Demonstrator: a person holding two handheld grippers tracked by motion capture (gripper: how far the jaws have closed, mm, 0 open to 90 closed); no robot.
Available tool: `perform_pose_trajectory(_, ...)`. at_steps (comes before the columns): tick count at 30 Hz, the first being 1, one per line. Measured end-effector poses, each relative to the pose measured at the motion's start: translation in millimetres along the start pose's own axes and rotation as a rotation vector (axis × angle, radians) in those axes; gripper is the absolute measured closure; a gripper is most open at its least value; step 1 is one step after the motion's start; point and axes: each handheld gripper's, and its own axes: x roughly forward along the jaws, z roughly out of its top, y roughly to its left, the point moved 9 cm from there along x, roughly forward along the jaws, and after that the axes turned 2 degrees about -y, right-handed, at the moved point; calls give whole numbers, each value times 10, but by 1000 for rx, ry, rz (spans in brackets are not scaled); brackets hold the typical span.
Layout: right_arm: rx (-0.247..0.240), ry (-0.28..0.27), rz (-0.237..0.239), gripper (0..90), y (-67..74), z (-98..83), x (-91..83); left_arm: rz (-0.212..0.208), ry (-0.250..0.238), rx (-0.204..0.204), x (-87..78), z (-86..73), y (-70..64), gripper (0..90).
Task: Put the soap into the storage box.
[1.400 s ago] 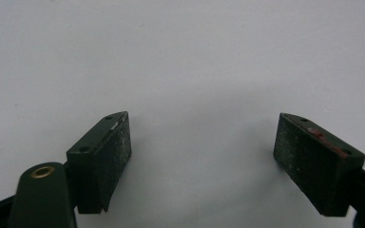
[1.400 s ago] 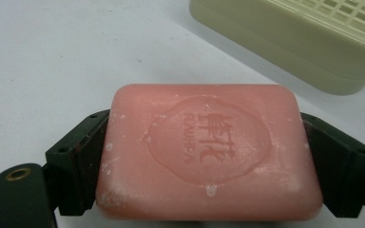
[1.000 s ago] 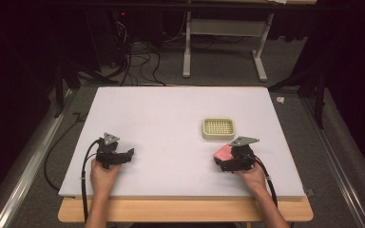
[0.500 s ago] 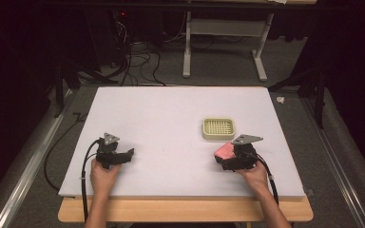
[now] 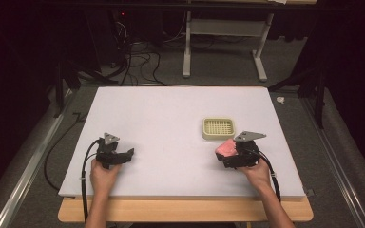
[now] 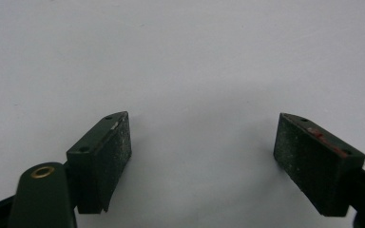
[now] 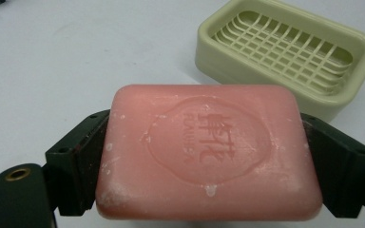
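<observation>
Left claw [image 5: 129,154] sits low on the desk [image 5: 171,123], jaws spread wide, nothing between them. Right claw [image 5: 222,153] grips the pink soap bar [image 7: 209,152] across its long axis, one jaw on each short end. Soap dish [image 5: 218,128] lies just ahead of that claw, slightly to its right, near but not touching. Right hand [image 5: 256,172] is far nearer; likely move is a short push forward.

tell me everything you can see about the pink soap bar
The pink soap bar is a rounded rectangle with a stamped oval emblem and raised characters on its top face. It looks waxy, with pale scuffs and flecks. It lies flat, clamped by its two short ends in the right tool, just short of the soap dish, over the white table.
</observation>
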Motion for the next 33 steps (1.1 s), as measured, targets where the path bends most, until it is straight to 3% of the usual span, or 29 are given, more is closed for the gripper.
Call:
perform_pose_trajectory(17,-9,-9,-11,136,8,151,-42,0,0,0,0,0,0,207)
perform_pose_trajectory(33,18,-33,-8,136,8,341,-39,-1,0,-1,0,0,0,207)
